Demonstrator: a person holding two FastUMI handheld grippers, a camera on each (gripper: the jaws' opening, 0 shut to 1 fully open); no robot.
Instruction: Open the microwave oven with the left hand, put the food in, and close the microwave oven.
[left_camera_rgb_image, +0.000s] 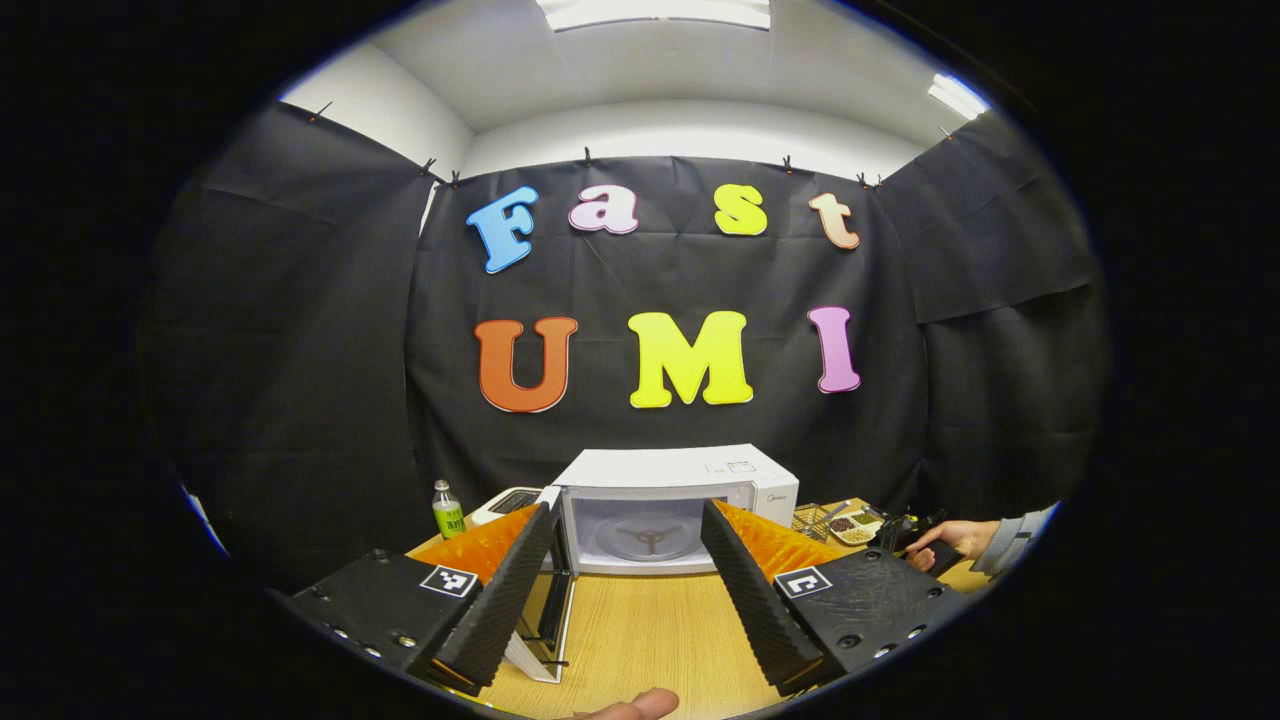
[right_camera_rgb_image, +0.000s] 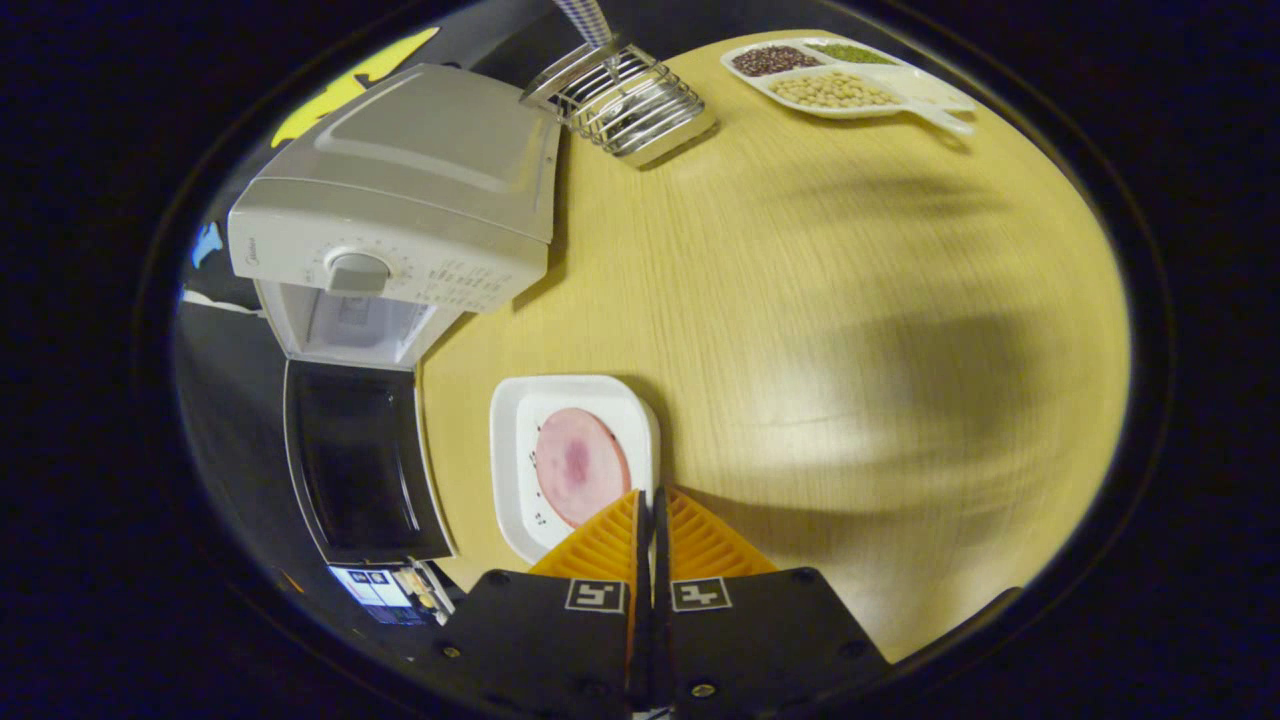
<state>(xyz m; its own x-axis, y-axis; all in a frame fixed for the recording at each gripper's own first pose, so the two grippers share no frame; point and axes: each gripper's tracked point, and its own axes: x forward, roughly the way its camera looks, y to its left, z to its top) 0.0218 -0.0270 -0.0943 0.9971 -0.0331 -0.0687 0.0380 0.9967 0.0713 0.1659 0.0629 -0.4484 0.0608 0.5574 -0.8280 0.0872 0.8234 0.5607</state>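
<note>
Clamping the plate (right_camera_rgb_image: 520, 440) rim, the right hand-held gripper (right_camera_rgb_image: 652, 500) is held right of the open microwave (right_camera_rgb_image: 400, 210); the left hand-held gripper (left_camera_rgb_image: 625, 560) is spread, unloaded.

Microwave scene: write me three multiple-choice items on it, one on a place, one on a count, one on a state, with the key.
1. Where does the white plate with the pink slice sit?
A. Inside the microwave
B. On the wooden table beside the open microwave door
C. In the wire rack

2. How many sections of the divided dish hold beans or grains?
A. One
B. Five
C. Three

3. What is the state of the microwave door?
A. Swung open
B. Shut
C. Removed and lying on top

Key: 1 B, the right gripper view shows the plate on the table next to the door. 2 C, a dark, a green and a pale filling show. 3 A, the left gripper view shows the cavity and turntable ring, with the left gripper open before it.
</note>
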